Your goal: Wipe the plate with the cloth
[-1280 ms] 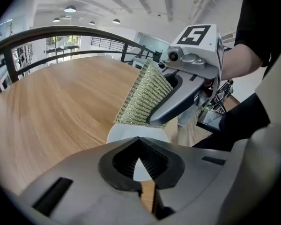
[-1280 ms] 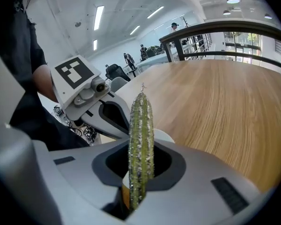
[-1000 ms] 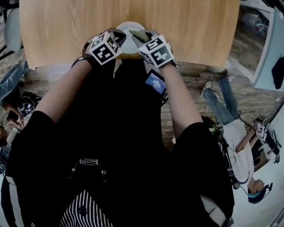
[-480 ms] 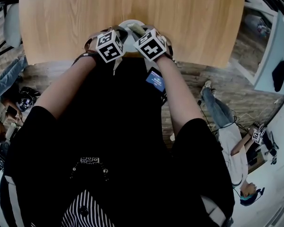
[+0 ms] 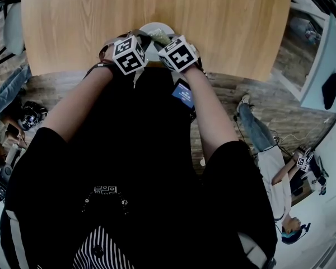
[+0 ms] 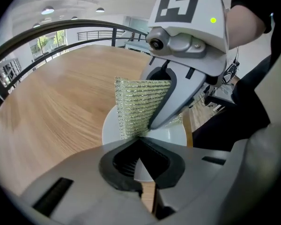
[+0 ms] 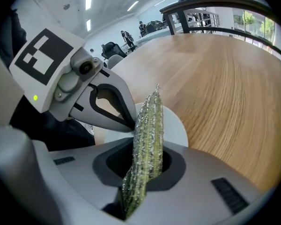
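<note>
A white plate (image 5: 157, 28) sits at the near edge of the wooden table (image 5: 224, 21), right in front of the person. My left gripper (image 5: 138, 43) is shut on the plate's near rim (image 6: 141, 168). My right gripper (image 5: 168, 41) is shut on a green glittery cloth (image 7: 147, 135) that stands up from its jaws. In the left gripper view the cloth (image 6: 140, 106) hangs flat over the plate (image 6: 175, 134), its lower edge at the plate's surface. The two grippers point at each other over the plate, tips nearly touching.
The table stretches far and to both sides, with only the plate (image 7: 177, 125) seen on it. Its near edge runs just under my grippers. Below it lies wood floor with people seated at left and right, and a dark railing (image 6: 61, 29) stands beyond the table.
Both grippers have drawn closer together and shifted slightly toward the far side. The right one has carried the cloth leftward over the plate.
</note>
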